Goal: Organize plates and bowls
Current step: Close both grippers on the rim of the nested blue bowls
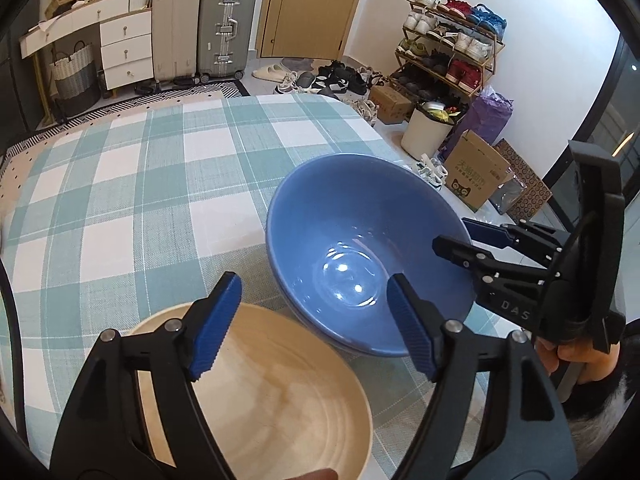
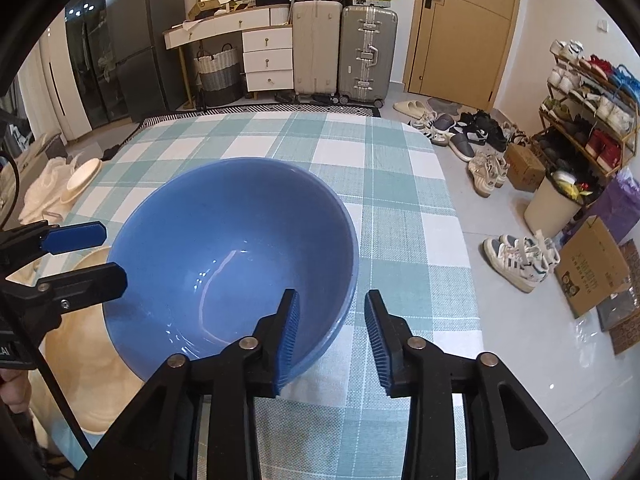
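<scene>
A blue bowl (image 1: 360, 256) (image 2: 224, 248) stands on the checked tablecloth and seems to be nested in a second blue bowl, whose rim shows just below it. My right gripper (image 2: 332, 336) (image 1: 466, 242) straddles its near right rim, one finger inside and one outside. A gap shows at the outer pad, so it is open. A cream bowl (image 1: 280, 400) (image 2: 84, 360) sits beside the blue one, to its left. My left gripper (image 1: 314, 328) (image 2: 86, 256) hangs wide open above where the two bowls meet, gripping nothing.
The table's right edge (image 2: 460, 240) drops to a floor with shoes (image 2: 516, 260), a white bin (image 2: 552, 204) and cardboard boxes (image 2: 592, 268). A cream plate (image 2: 82, 178) lies on white cloth at the far left. A hand (image 1: 560, 360) holds the right gripper.
</scene>
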`<state>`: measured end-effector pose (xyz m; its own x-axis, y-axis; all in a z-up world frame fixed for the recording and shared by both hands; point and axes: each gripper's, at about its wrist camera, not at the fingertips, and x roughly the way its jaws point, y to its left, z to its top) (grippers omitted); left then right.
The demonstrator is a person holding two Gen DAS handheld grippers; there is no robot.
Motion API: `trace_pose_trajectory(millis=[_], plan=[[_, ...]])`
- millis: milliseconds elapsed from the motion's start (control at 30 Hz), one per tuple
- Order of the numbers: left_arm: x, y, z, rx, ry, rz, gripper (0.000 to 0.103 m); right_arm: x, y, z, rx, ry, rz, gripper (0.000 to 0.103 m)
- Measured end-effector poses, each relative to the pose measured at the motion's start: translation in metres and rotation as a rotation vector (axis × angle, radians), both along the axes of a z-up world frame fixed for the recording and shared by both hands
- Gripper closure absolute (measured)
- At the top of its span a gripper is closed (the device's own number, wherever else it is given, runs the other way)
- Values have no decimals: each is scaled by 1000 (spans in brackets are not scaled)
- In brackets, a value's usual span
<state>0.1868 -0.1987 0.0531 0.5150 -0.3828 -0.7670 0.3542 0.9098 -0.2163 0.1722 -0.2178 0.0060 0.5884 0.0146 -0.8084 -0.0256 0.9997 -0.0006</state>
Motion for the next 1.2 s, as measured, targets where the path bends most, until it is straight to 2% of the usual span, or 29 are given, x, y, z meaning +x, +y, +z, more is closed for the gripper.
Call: trace_pose_trajectory(millis=[100, 167, 267, 300, 367, 500, 800, 867, 967, 1033, 1133, 1200], plan=[[6, 4, -2, 4, 0, 15, 25, -2, -7, -2, 63, -6, -8, 51], [11, 6, -5, -7, 13, 16, 23, -3, -13, -2, 103, -10, -15, 47], [18, 9, -10, -26, 17, 23, 12, -3, -19, -6, 165, -11, -26, 36], [20, 9, -12, -29, 23, 28, 1, -2, -21, -8, 190, -9, -29, 33], [24, 10, -16, -45, 29, 33, 2, -1, -22, -11, 223, -7, -35, 33], [31, 8, -25, -44, 52, 33, 2, 2, -22, -18, 286, -5, -40, 26], [44, 1, -45, -64, 104, 29, 2, 7, -19, -29, 336, -3, -36, 26], [45, 1, -47, -70, 107, 27, 4, 8, -19, -29, 337, -7, -36, 30], [49, -1, -51, -74, 122, 18, 16, 9, -19, -30, 327, -4, -35, 37], [50, -3, -53, -72, 130, 5, 35, 9, -19, -30, 324, 1, -37, 47], [48, -7, -54, -74, 135, -17, 50, 9, -19, -30, 313, 3, -38, 60], [47, -10, -54, -61, 132, -29, 60, 8, -17, -29, 305, 0, -34, 65]])
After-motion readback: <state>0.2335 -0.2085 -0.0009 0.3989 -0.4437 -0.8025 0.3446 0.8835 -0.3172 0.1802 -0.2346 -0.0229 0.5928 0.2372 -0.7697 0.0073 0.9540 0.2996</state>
